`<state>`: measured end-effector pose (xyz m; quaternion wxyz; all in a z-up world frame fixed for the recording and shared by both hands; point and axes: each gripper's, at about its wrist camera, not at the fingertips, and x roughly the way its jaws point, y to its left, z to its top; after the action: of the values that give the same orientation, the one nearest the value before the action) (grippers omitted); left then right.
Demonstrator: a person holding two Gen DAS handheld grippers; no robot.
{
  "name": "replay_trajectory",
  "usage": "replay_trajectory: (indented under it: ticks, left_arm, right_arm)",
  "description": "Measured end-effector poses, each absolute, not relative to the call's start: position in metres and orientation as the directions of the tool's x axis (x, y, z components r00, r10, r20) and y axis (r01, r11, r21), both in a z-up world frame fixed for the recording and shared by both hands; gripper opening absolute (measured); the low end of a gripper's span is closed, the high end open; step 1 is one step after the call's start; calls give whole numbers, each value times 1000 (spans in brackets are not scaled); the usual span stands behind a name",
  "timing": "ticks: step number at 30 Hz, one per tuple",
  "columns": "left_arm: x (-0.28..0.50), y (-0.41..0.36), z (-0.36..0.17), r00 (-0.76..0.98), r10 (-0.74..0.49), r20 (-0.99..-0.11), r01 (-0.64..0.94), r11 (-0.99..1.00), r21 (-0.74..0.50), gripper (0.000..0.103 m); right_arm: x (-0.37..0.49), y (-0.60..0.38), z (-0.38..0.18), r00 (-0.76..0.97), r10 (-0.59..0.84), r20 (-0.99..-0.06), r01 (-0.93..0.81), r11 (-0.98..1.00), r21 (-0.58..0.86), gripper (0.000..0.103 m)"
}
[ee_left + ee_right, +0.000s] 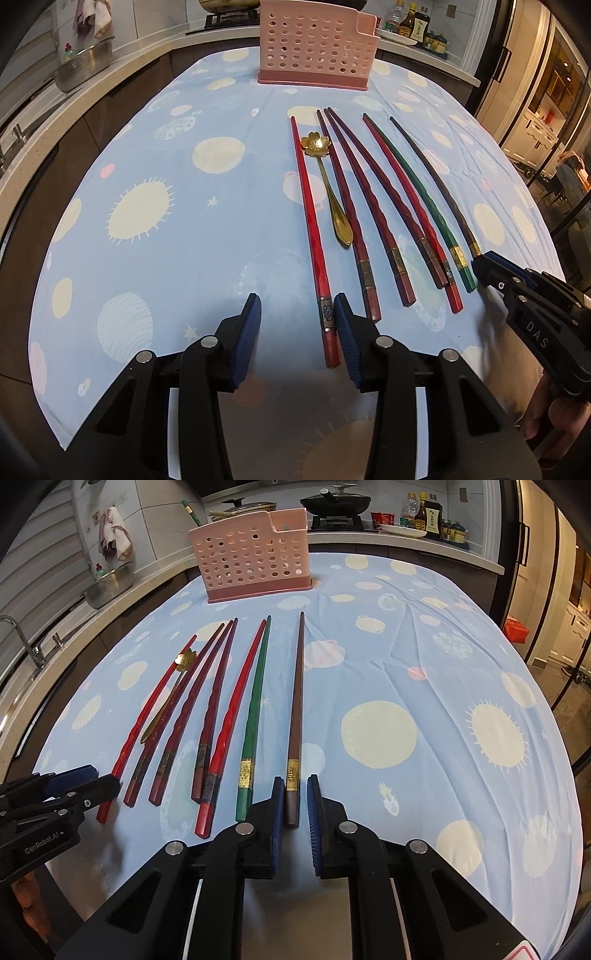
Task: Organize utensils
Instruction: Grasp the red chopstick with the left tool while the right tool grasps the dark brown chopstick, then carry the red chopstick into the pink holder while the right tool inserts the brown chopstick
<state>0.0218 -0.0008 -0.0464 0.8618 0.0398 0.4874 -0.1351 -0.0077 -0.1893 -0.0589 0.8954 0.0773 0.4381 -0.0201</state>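
Several chopsticks lie side by side on the blue tablecloth (184,258), with a gold flower spoon (328,188) among them. A pink perforated utensil holder (317,44) stands at the far end; it also shows in the right wrist view (255,554). My left gripper (299,314) is open, with the handle end of the bright red chopstick (314,229) just inside its right finger. My right gripper (295,797) is open, its fingers on either side of the handle end of the brown chopstick (297,701), not clamped. The green chopstick (255,701) lies just left of it.
A kitchen counter runs along the left with a metal colander (85,66) and a tap (22,638). A stove with pans (336,502) and sauce bottles (424,515) stands behind the holder. The cloth's right half (443,701) holds no utensils.
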Motion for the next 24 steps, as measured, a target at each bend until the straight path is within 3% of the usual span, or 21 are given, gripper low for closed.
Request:
replay_trajectory:
  ticks: [12, 24]
  left_arm:
    - [23, 14, -45, 480, -207, -853, 243, 965, -97, 9]
    - [20, 27, -15, 514, -248, -821, 231, 962, -146, 7]
  right_arm:
    - [-16, -197, -57, 613, 53, -789, 113, 982, 154, 7]
    - [-26, -210, -25, 667, 46, -744, 124, 977, 172, 7]
